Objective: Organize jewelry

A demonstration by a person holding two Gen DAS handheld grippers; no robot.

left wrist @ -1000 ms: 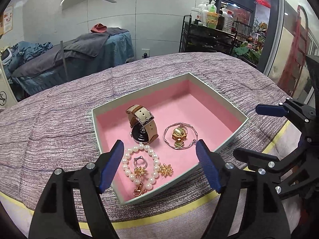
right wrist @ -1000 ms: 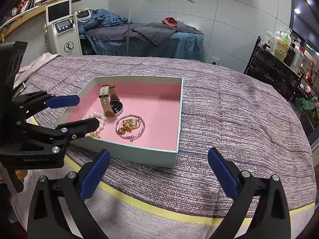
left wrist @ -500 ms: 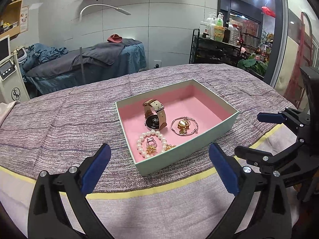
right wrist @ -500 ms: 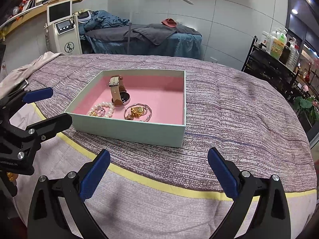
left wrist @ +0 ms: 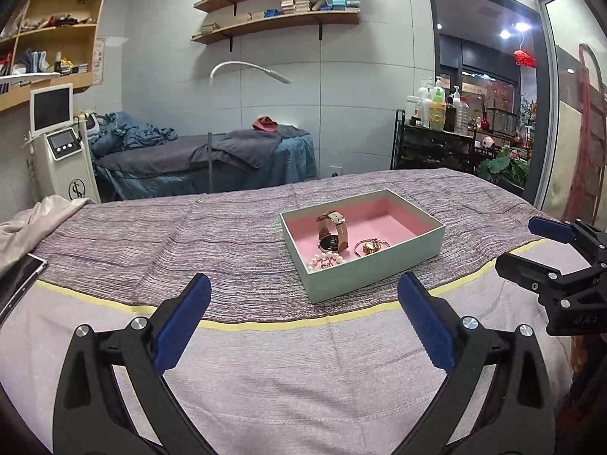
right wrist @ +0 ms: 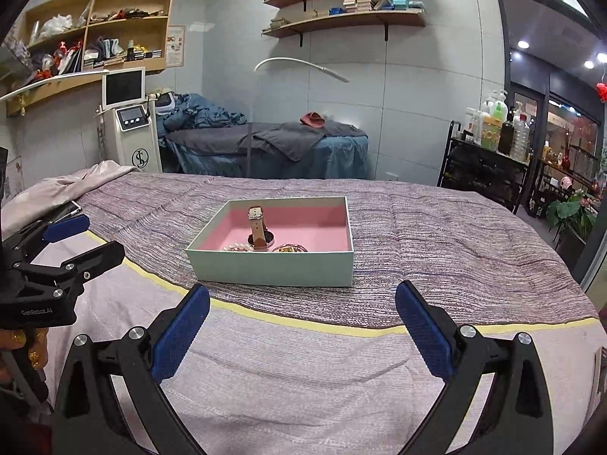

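The left gripper (left wrist: 303, 316) hangs over the pale near part of the bed cover, its blue pads spread wide with nothing between them; its jaws have just been opening. The right gripper (right wrist: 302, 320) is likewise released and empty, pads far apart, above the same pale strip on the near side of a yellow band (right wrist: 303, 322). Each tool shows in the other's view — the right one at the right edge of the left view, the left one at the left edge of the right view. The box (left wrist: 373, 265), pale green outside and pink inside, sits open on the striped purple cover (left wrist: 170, 239), beyond the yellow band and well apart from both grippers. Inside it lies a watch (left wrist: 333, 233) with a tan strap, its dark dial toward the near side. Just beside the watch, toward the near wall, lies a pearl bracelet (left wrist: 326, 259); to the right of the watch is a silver bangle with a gold charm (left wrist: 371, 246). In the right view the near wall hides most of the bracelet and bangle. A dark flat device (left wrist: 19, 278) rests at the cover's left edge.
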